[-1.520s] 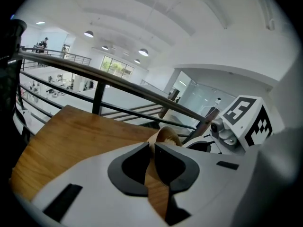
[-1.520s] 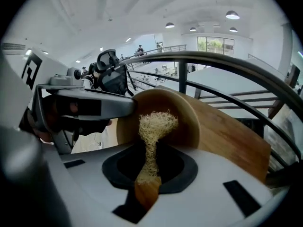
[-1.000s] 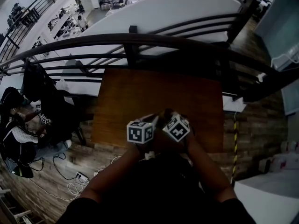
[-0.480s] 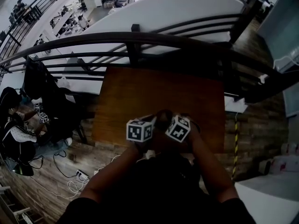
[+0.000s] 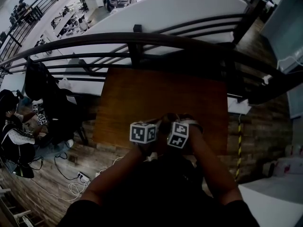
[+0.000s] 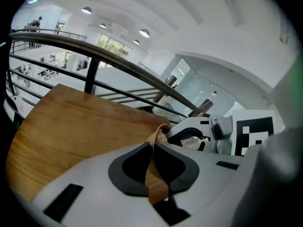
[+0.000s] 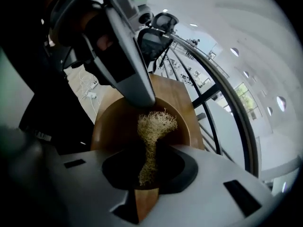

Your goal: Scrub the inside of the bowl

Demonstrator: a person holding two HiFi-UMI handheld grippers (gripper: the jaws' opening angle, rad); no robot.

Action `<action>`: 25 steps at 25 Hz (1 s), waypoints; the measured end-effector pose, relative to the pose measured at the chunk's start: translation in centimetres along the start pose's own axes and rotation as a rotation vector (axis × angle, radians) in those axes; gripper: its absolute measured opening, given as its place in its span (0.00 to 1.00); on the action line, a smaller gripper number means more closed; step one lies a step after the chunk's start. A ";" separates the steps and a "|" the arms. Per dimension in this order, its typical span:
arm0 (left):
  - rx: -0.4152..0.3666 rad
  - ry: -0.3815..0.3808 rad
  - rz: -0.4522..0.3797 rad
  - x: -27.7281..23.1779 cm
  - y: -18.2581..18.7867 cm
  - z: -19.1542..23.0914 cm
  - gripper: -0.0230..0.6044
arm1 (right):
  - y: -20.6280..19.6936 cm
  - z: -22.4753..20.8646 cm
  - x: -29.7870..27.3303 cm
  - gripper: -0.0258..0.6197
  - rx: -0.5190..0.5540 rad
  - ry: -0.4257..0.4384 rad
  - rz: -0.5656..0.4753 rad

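In the right gripper view a round wooden bowl (image 7: 113, 126) lies under my right gripper (image 7: 149, 167), which is shut on a tuft of straw-coloured fibre scrubber (image 7: 155, 124) that reaches down inside the bowl. My left gripper (image 6: 152, 150) is shut on the bowl's thin wall (image 6: 156, 188), and its jaws have just closed a little tighter on it. Its tip (image 7: 137, 96) shows at the bowl's far rim. In the head view both marker cubes, left (image 5: 143, 132) and right (image 5: 178, 134), sit side by side near the table's front edge and hide the bowl.
The brown wooden table (image 5: 161, 93) stands against a dark metal railing (image 5: 142, 39), with a lower floor beyond it. Cables (image 5: 80, 178) lie on the plank floor at the left, where a person (image 5: 14, 136) sits. A yellow-black striped strip (image 5: 238, 141) runs at the table's right.
The right gripper's marker cube has rolled and now shows a different face. The left cube stays where it was.
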State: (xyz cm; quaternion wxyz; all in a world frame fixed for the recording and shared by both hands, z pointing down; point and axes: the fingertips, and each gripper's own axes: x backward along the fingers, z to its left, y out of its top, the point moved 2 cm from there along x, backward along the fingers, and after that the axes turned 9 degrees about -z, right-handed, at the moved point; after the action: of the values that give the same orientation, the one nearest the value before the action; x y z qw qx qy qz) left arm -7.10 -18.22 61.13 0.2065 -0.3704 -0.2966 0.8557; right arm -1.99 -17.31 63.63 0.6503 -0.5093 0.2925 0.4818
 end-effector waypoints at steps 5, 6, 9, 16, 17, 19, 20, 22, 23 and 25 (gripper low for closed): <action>0.017 0.022 -0.062 0.0 1.1 -0.2 0.08 | -0.9 -0.8 0.1 0.15 -0.434 0.024 -0.069; 0.016 0.024 -0.073 0.0 1.4 -0.2 0.08 | -1.3 -0.7 0.0 0.15 -0.518 0.026 -0.065; 0.018 0.033 -0.108 0.2 1.7 -0.3 0.09 | -1.9 -0.2 -0.2 0.15 -0.752 0.069 -0.089; 0.058 0.028 -0.136 -0.6 0.6 -0.8 0.09 | -0.9 0.2 0.3 0.15 -1.118 0.235 -0.311; 0.065 0.029 -0.131 -0.8 0.3 -0.8 0.09 | -0.9 0.3 0.6 0.15 -1.164 0.265 -0.339; 0.073 0.037 -0.120 -1.2 -0.2 -0.6 0.09 | -1.1 0.3 1.1 0.15 -1.237 0.298 -0.395; 0.081 0.045 -0.114 -1.5 -0.4 -0.2 0.09 | -1.5 0.1 1.3 0.15 -1.265 0.301 -0.419; 0.100 0.061 -0.104 -2.1 -0.8 0.5 0.08 | -2.6 -0.5 1.8 0.15 -1.306 0.284 -0.458; 0.105 0.065 -0.100 -2.5 -0.9 0.8 0.08 | -3.3 -0.7 2.1 0.15 -1.319 0.269 -0.473; 0.103 0.064 -0.090 -3.4 -1.0 0.8 0.07 | -4.8 -1.3 2.9 0.15 -1.340 0.236 -0.501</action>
State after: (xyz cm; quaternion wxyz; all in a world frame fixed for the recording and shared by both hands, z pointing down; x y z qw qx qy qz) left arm -5.40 -19.67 63.98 0.2730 -0.3728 -0.2619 0.8473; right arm 3.64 -17.62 62.53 0.2534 -0.8988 -0.1230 0.3358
